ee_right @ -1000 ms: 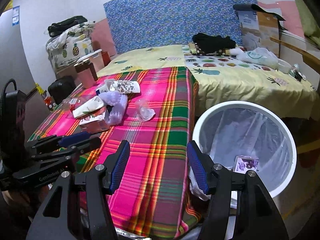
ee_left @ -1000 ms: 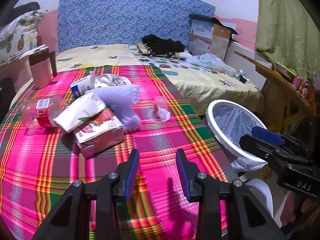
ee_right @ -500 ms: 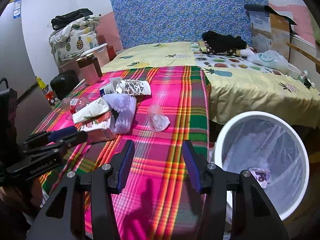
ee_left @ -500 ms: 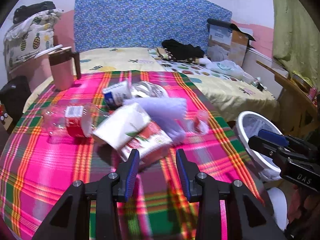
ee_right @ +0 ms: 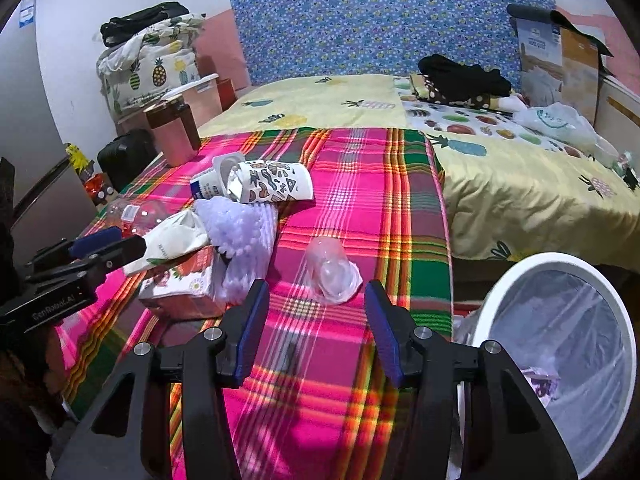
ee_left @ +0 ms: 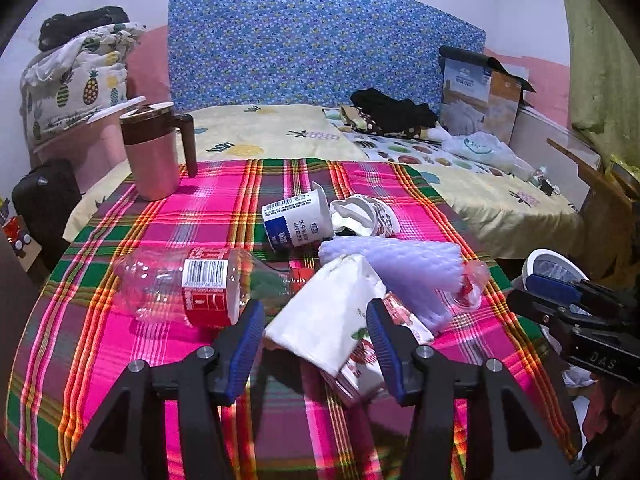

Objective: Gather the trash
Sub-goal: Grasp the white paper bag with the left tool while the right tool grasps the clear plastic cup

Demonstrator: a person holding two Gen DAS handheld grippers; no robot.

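Trash lies on a pink plaid cloth [ee_left: 200, 216]. A white paper bag [ee_left: 326, 316] lies on a strawberry carton [ee_left: 360, 364]. My left gripper [ee_left: 316, 344] is open with its jaws on either side of the bag's near end. Beside them lie a clear bottle with a red label [ee_left: 188, 286], a white yogurt cup [ee_left: 298, 222], a patterned paper cup [ee_right: 272, 186] and purple foam wrap [ee_left: 400, 272]. My right gripper [ee_right: 312, 328] is open and empty, just short of a clear plastic cup [ee_right: 332, 274]. A white trash bin [ee_right: 560, 360] with a liner stands at the right.
A pink jug with a brown lid [ee_left: 154, 152] stands at the cloth's far left. Behind is a bed with a yellow pineapple sheet [ee_left: 272, 136], black clothes [ee_left: 392, 110] and a cardboard box [ee_left: 480, 96]. A wooden table edge [ee_left: 592, 176] is at the right.
My left gripper has swung left and forward to the pile, and its jaws now flank the white bag. My right gripper has moved from over the bin toward the clear cup.
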